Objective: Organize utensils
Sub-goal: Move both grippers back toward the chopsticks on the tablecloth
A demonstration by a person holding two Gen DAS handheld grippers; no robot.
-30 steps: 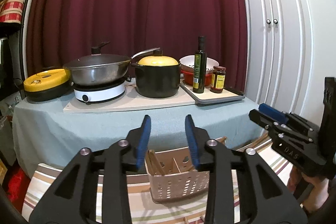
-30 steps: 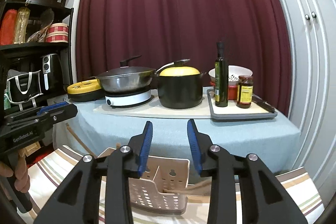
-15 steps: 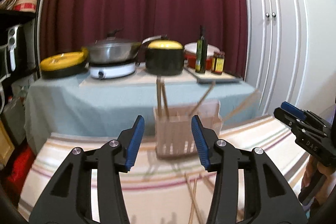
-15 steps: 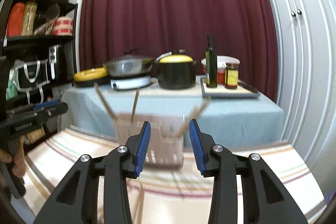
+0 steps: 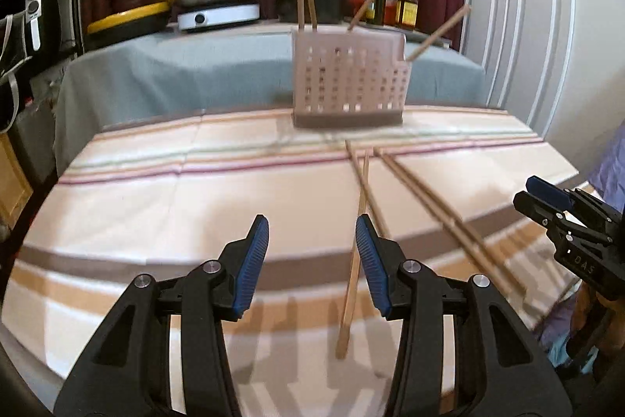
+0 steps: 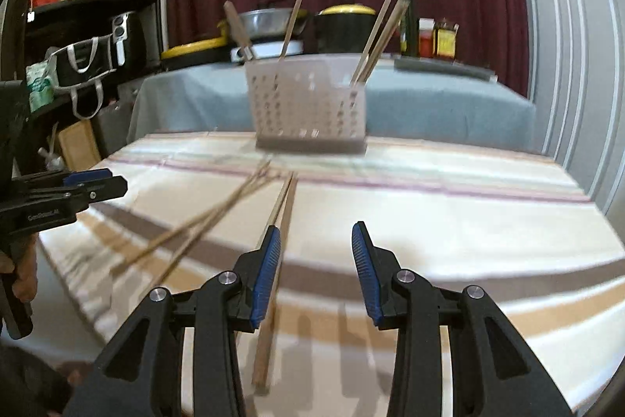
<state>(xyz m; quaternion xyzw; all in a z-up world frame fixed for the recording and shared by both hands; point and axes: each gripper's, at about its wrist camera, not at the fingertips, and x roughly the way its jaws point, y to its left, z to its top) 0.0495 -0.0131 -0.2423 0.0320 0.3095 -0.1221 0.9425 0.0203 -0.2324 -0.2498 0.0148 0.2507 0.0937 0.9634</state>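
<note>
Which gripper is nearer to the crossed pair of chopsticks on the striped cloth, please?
Left. The left gripper hangs right beside the crossed chopsticks; the right gripper sits over the straighter pair, farther right.

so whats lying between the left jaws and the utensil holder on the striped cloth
In the left wrist view, loose wooden chopsticks lie on the striped cloth between the open left gripper and the utensil holder; two of them cross.

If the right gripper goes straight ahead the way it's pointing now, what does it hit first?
Probably the striped tablecloth, since the right gripper points slightly down with open jaws. The nearest chopsticks lie just left of its line; the utensil basket stands farther on. Depth is unclear.
</note>
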